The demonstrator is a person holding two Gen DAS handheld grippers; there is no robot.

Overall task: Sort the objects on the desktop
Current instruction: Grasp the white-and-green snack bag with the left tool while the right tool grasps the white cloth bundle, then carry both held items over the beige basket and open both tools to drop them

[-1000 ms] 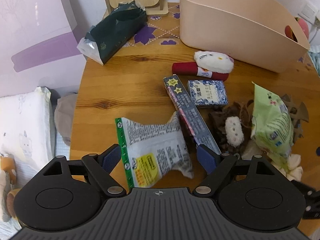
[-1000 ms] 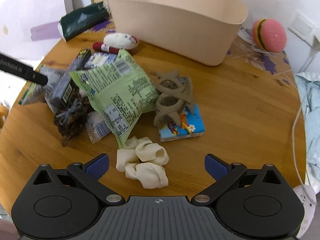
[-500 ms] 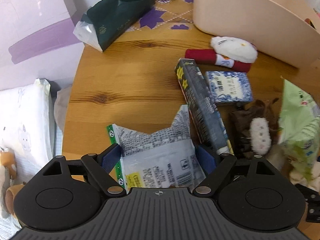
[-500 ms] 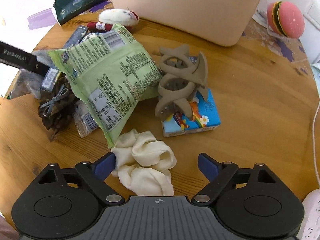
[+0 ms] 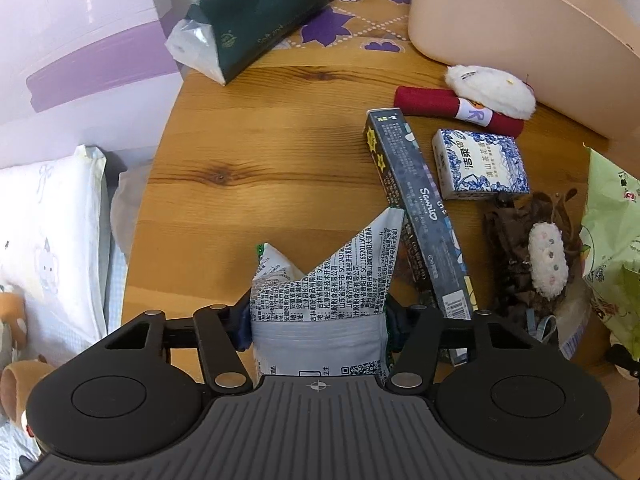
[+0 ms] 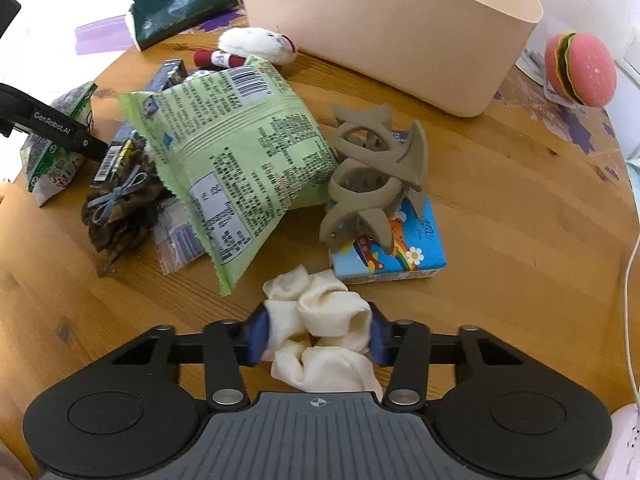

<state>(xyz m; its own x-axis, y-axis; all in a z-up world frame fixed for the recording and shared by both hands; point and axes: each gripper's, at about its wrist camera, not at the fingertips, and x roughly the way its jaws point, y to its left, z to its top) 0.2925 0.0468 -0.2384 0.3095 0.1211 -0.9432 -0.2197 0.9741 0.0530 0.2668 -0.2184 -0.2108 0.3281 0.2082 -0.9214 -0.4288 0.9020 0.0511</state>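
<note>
While low over the table (image 5: 260, 168), left gripper (image 5: 318, 326) pinches a grey snack packet (image 5: 320, 312). Right gripper (image 6: 318, 334) clamps a cream scrunchie (image 6: 320, 320). Only the right view shows the burger toy (image 6: 580, 70).

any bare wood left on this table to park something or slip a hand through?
Two patches. One is the wood between the green tissue pack and the long dark box, ahead of the left gripper. The other is right of the cartoon box, below the beige bin. Crowded: the middle pile around the green snack bag and claw clip.
</note>
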